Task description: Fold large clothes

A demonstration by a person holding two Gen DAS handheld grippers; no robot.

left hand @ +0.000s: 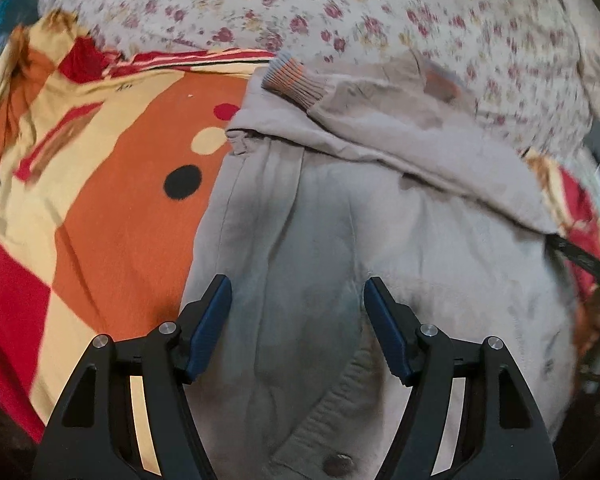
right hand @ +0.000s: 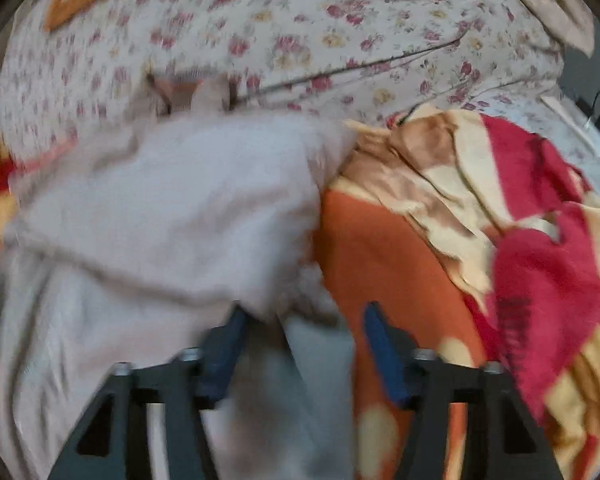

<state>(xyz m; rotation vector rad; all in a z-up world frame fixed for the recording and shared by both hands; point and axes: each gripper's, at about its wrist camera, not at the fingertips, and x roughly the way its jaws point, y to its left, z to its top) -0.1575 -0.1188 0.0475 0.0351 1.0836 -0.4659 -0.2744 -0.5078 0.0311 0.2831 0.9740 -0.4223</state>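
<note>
Lying on a bed, a pale beige cardigan (left hand: pixel 340 216) is spread over an orange, red and cream patterned blanket (left hand: pixel 112 208). One sleeve is folded across its upper part, with a striped ribbed cuff (left hand: pixel 296 80) at the end. A ribbed button band with a brown button (left hand: pixel 338 465) runs down the front. Beyond it lies a cream floral sheet (left hand: pixel 340 8).

The left tool (left hand: pixel 297 300) hangs over the cardigan's front with its blue pads well apart, holding nothing; cloth lies beneath the gap.

In the blurred right wrist view, the right tool (right hand: pixel 304 320) sits at the cardigan's edge (right hand: pixel 160 208), where it meets the blanket (right hand: pixel 380 248). Its pads stand apart with a fold of pale cloth between them; whether they press it cannot be told. No containers appear.
</note>
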